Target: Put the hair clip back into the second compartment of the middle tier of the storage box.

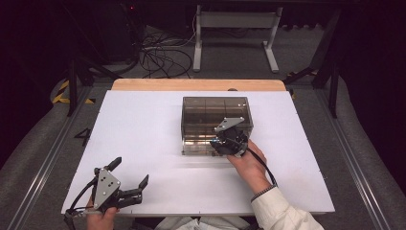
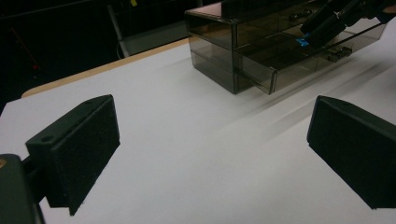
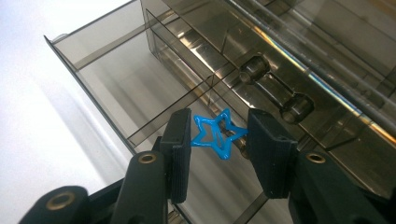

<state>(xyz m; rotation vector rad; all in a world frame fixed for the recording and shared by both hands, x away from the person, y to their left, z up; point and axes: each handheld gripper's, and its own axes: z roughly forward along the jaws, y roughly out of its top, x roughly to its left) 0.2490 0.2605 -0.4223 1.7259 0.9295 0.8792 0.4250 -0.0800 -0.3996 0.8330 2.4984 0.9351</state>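
Observation:
A smoky see-through drawer box (image 1: 216, 111) stands in the middle of the white table. Its lower drawer (image 3: 116, 84) is pulled out toward me and is split by thin dividers. My right gripper (image 3: 218, 140) is shut on a small blue star-shaped clip (image 3: 208, 139), with the pads pressing on its points, just above the open drawer. From the high view, the right gripper (image 1: 221, 143) hangs at the box's front edge. The left gripper view shows the blue star (image 2: 302, 43) at that gripper's tip. My left gripper (image 1: 130, 171) rests near the table's front left corner, jaws open and with nothing between them (image 2: 215, 140).
The white table top (image 1: 143, 134) has a wooden strip (image 1: 198, 85) along its far edge. Beyond it stand a white metal frame (image 1: 234, 28) and loose cables (image 1: 160, 52) on the floor. A round-ended drawer handle (image 3: 275, 88) sits on the drawer above.

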